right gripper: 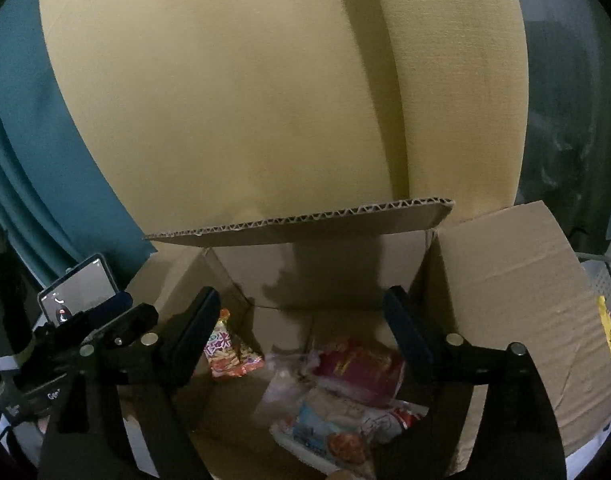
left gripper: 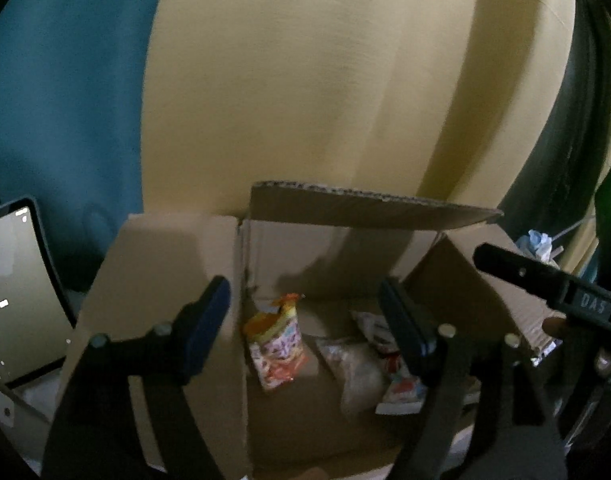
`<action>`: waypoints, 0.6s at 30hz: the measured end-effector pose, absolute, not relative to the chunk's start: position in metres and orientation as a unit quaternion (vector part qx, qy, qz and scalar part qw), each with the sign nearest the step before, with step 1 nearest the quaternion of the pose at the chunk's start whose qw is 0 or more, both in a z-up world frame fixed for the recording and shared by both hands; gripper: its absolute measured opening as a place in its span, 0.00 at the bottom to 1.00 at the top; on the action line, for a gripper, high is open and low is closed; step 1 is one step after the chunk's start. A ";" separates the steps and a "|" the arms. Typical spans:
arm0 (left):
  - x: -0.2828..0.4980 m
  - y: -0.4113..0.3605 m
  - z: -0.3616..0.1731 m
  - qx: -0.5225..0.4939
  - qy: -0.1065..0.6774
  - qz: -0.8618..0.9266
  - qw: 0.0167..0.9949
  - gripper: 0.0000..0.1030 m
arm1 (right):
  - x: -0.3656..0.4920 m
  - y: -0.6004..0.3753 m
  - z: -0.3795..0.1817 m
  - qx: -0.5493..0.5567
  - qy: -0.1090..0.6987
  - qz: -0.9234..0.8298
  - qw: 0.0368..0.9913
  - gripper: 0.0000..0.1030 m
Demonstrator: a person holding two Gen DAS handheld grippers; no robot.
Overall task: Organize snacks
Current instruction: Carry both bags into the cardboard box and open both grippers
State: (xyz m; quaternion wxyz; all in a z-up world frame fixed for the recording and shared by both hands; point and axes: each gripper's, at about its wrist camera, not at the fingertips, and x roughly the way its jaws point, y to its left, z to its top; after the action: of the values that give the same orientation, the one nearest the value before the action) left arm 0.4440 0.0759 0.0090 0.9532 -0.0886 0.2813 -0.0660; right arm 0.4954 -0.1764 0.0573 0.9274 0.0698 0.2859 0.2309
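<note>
An open cardboard box (left gripper: 165,264) (right gripper: 513,280) holds the snacks. Inside lie an orange and pink packet (left gripper: 275,350) (right gripper: 229,350), a clear bag (left gripper: 355,364) (right gripper: 285,380), a dark red packet (right gripper: 361,368) and a white and blue packet (right gripper: 333,428). My left gripper (left gripper: 305,328) hovers over the box's left half, open, with nothing between its pads. My right gripper (right gripper: 305,328) hangs over the box's middle, open and empty too. The two grippers are side by side: the left one's body shows at the left edge of the right wrist view.
A tall cardboard sheet (left gripper: 305,80) stands behind the box, with teal fabric (left gripper: 65,100) to its left. A lit phone (left gripper: 21,292) (right gripper: 79,292) leans left of the box. The box's rear flap (right gripper: 305,220) juts over the opening. A yellow packet (right gripper: 607,328) lies outside on the right.
</note>
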 end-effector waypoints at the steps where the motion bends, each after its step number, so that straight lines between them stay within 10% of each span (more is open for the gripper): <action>1: 0.443 0.075 0.010 -0.089 0.281 -0.067 0.953 0.76 | 0.494 -0.176 0.057 0.069 0.286 0.230 0.928 0.84; 18: 0.372 0.059 0.034 -0.073 0.246 -0.085 0.963 0.77 | 0.433 -0.181 0.068 0.034 0.270 0.229 0.935 0.84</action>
State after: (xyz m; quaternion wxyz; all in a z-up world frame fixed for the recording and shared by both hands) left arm 0.3718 0.0590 0.0344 0.9629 -0.0728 0.2456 -0.0851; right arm 0.4329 -0.1809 0.0682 0.9346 0.0342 0.2704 0.2287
